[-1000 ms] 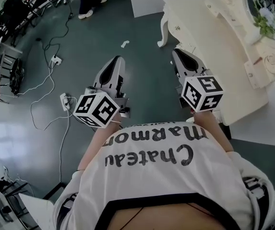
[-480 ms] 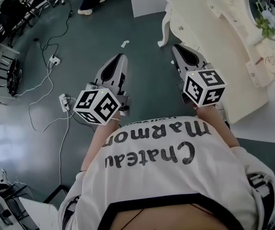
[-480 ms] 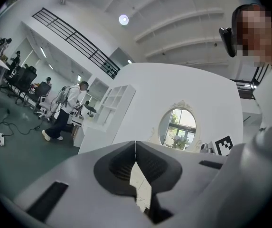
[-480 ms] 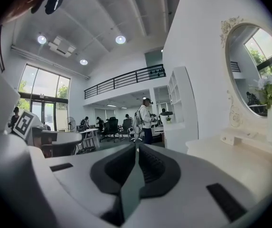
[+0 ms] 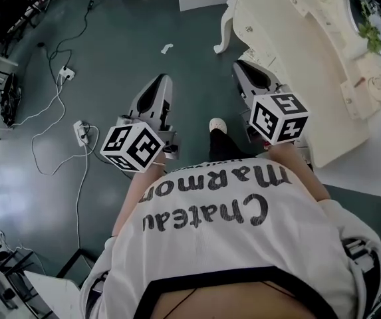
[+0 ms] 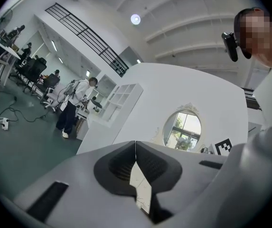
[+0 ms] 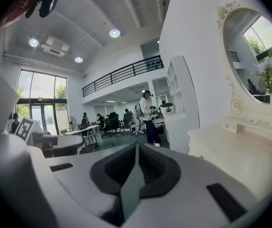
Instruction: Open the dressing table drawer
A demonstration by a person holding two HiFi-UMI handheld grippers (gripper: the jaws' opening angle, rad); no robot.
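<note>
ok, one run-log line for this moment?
phase: pre-contact | left gripper: shut, empty | right gripper: shut, empty | dressing table: untouched | drawer: closed

white power strip (image 5: 80, 133) and loose cables (image 5: 78, 198) on teal floor (image 5: 124, 52)

A cream carved wooden dressing table (image 5: 310, 72) stands at the upper right, with an oval framed mirror (image 5: 376, 5) on its far side. Just left of the table is the right gripper (image 5: 242, 70). Farther left is the left gripper (image 5: 161, 82). Well left of the table, a white power strip (image 5: 80, 133) lies on the floor (image 5: 124, 45).
</note>
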